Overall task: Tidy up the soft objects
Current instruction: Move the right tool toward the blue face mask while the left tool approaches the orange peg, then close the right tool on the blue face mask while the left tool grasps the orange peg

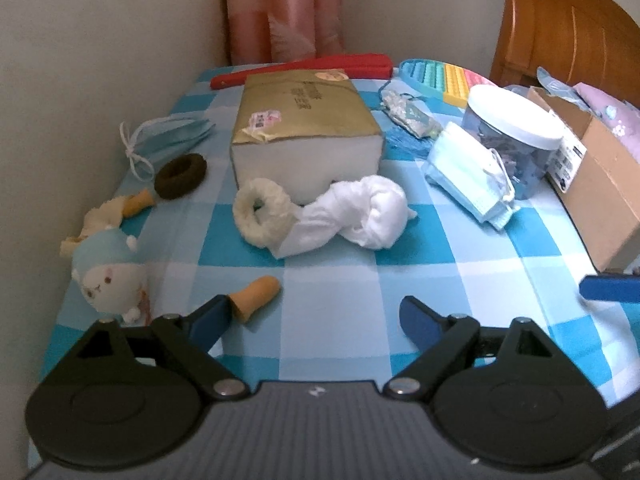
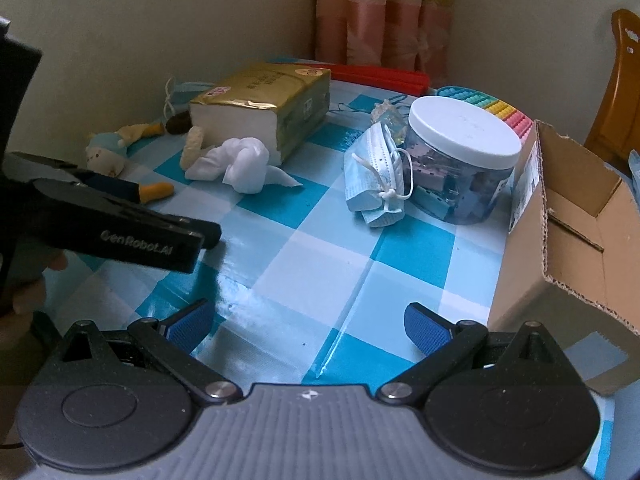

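Checked tablecloth (image 2: pixel 320 264), lidded jar (image 2: pixel 460 160) (contents blurred), open cardboard box (image 2: pixel 568 248)

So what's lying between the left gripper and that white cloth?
Only bare checked tablecloth between the left gripper and the white cloth, in the left wrist view.

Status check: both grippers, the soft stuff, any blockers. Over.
Left gripper and right gripper open, empty. White cloth, plush toy, masks loose on table. Nothing blocking.

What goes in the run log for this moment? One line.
left gripper: open, empty | right gripper: open, empty | white cloth: on table, untouched
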Available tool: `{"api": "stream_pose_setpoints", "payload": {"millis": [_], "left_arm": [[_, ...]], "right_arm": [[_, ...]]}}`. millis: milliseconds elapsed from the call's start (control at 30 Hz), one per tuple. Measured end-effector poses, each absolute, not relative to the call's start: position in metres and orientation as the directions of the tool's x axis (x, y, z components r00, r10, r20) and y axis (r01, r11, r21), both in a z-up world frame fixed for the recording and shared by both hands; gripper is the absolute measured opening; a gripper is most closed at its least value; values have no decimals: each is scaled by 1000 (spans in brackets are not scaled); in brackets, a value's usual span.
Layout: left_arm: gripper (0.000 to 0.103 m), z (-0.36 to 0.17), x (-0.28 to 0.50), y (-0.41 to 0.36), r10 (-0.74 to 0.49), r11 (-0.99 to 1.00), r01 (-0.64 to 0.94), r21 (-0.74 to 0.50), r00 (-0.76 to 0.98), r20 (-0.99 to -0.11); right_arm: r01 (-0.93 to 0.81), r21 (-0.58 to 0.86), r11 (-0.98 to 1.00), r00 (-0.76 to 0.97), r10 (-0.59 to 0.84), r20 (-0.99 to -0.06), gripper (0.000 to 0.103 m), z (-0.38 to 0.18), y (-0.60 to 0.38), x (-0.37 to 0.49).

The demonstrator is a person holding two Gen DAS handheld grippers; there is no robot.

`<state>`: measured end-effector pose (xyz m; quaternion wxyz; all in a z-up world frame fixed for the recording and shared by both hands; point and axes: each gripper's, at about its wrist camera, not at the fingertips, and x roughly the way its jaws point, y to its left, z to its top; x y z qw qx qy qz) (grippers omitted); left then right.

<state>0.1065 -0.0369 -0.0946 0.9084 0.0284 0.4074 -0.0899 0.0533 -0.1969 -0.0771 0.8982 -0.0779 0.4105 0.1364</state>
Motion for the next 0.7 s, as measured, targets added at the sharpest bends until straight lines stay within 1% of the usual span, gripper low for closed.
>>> {"api": "stream_pose_setpoints", "payload": {"millis": [100, 167, 233, 367, 433, 467, 533, 567, 667, 700], "left_arm": [[90, -95, 113, -35, -145, 984, 177, -36, 653, -743], [88, -94, 116, -35, -144, 984, 173, -38, 657, -740], [79, -94, 117, -36, -127, 986, 164, -21, 667, -734], [69, -94, 117, -33, -117, 989, 150, -19, 678, -726], [61, -93, 116, -30, -110, 990, 139, -19, 684, -721], [59, -93, 115, -29, -107, 991, 134, -19, 686, -720], [51, -92, 115, -26, -101, 992, 122, -23, 690, -717], [50, -92, 115, -25, -100, 993, 118, -25, 691, -716], [41, -92, 115, -22, -95, 994, 111, -24, 694, -714], [35, -92, 115, -22, -93, 994, 110, -22, 694, -714]], "right_arm": [[-309, -26, 951, 624, 182, -760, 103, -78, -198, 53], [-308, -26, 951, 623, 180, -761, 103, -79, -198, 53], [-307, -24, 951, 621, 181, -762, 103, -80, -198, 53], [-310, -19, 951, 618, 187, -763, 103, -81, -197, 53], [-315, -18, 949, 618, 191, -763, 103, -80, -196, 53], [-317, -19, 948, 618, 192, -763, 103, -80, -195, 53], [-321, -22, 947, 619, 192, -762, 103, -80, -194, 54], [-323, -23, 946, 619, 193, -762, 103, -79, -193, 53], [-327, -27, 945, 617, 192, -763, 103, -79, -191, 53], [-329, -30, 944, 618, 191, -763, 103, -78, -190, 53]]}}
